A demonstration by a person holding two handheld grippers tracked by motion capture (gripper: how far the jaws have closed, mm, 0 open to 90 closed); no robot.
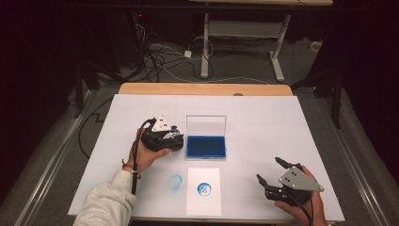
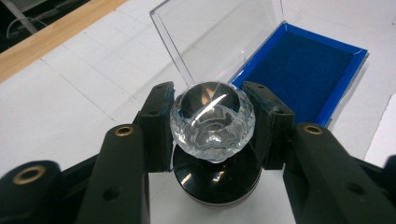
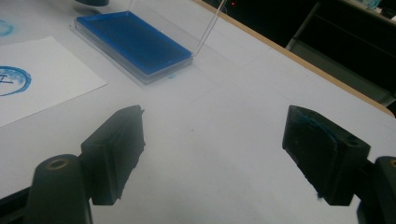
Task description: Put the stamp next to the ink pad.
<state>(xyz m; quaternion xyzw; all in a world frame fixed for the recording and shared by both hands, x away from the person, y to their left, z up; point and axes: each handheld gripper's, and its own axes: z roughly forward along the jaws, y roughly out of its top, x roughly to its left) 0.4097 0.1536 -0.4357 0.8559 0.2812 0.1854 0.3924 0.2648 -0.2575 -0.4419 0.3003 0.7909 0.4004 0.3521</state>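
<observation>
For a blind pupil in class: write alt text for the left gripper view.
The left tool clamps a stamp's faceted clear knob above its black round base. Behind lies an open blue ink pad case, clear lid raised, on a white table.

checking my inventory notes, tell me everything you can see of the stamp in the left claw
The stamp has a clear faceted knob that looks like glass or acrylic, on a glossy round black base with a thin pale ring near the bottom. The left claw is shut on the knob, one pad on each side. In the high view it sits just left of the open blue ink pad case; whether its base touches the table is not clear.
</observation>
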